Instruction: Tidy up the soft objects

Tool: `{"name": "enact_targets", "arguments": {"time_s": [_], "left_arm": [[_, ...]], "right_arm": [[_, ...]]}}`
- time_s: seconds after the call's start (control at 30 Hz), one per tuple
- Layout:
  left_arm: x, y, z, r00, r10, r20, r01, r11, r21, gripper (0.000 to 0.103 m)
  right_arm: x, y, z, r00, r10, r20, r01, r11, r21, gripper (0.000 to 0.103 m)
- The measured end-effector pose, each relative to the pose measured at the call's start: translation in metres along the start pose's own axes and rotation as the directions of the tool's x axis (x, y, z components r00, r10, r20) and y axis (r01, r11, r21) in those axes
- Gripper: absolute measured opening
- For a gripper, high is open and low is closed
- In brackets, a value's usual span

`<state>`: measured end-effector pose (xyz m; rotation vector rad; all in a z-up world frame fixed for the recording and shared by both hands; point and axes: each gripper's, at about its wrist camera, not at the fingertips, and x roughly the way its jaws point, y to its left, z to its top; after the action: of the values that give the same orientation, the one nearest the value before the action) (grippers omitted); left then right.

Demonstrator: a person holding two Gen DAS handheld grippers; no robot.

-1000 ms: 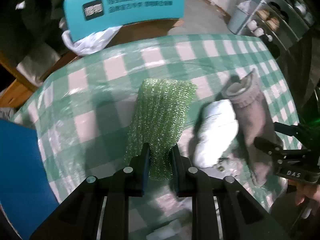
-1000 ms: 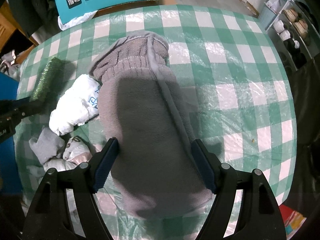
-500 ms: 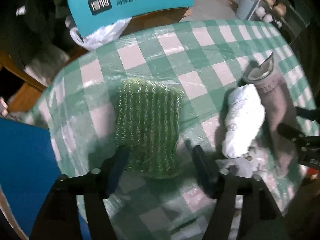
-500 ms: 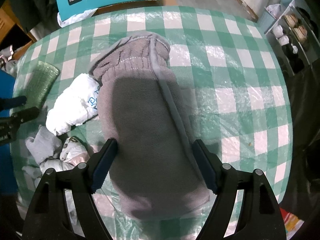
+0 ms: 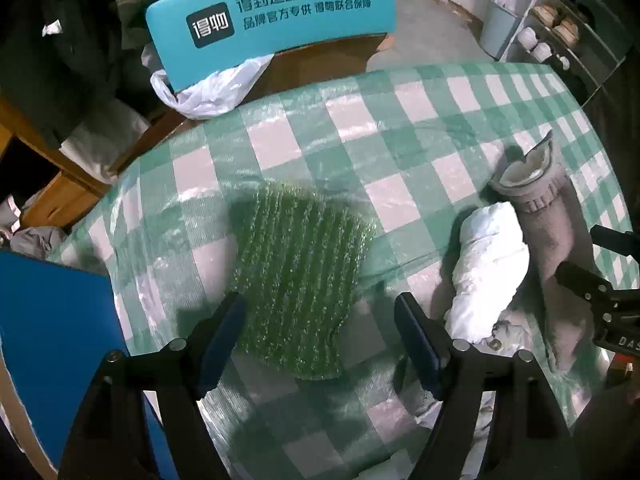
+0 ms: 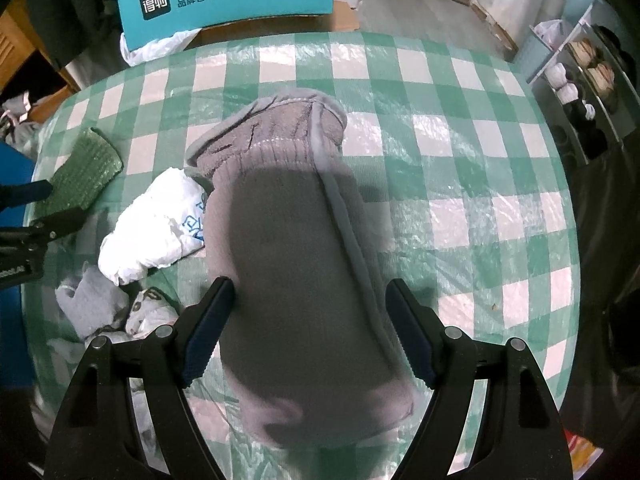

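The left claw [image 5: 320, 336] is opening, its jaws straddling the green mesh cloth [image 5: 300, 276] lying flat on the checked surface [image 5: 400, 128], ribs running away from it. The right claw [image 6: 308, 332] is spread around the grey sock [image 6: 296, 264], cuff pointing away.

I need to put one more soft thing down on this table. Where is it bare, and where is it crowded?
Bare: the checked cloth right of the grey sock, and the strip between the green scrubber and the teal sign. Crowded: between scrubber and sock, where the white bundle and small socks lie.
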<state>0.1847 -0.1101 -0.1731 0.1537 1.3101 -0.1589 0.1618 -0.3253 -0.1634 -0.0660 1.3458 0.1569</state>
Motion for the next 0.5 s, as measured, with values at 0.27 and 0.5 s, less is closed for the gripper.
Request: {"name": "enact_targets", "arguments": {"time_s": [0.27,0.5], "left_arm": [[0.017,0.007,0.002,0.999,0.042,-0.024,-0.042,0.999,-0.005,0.081],[0.022,0.002,0.001,0.997,0.073,-0.019,-0.072,0.997,0.038,0.082]], "right_arm": [[0.001,0.0,0.004,1.0,-0.003,0.012,0.003,1.0,0.0,0.078],[0.017,0.0,0.007,1.0,-0.022,-0.014,0.022,1.0,-0.01,0.078]]}}
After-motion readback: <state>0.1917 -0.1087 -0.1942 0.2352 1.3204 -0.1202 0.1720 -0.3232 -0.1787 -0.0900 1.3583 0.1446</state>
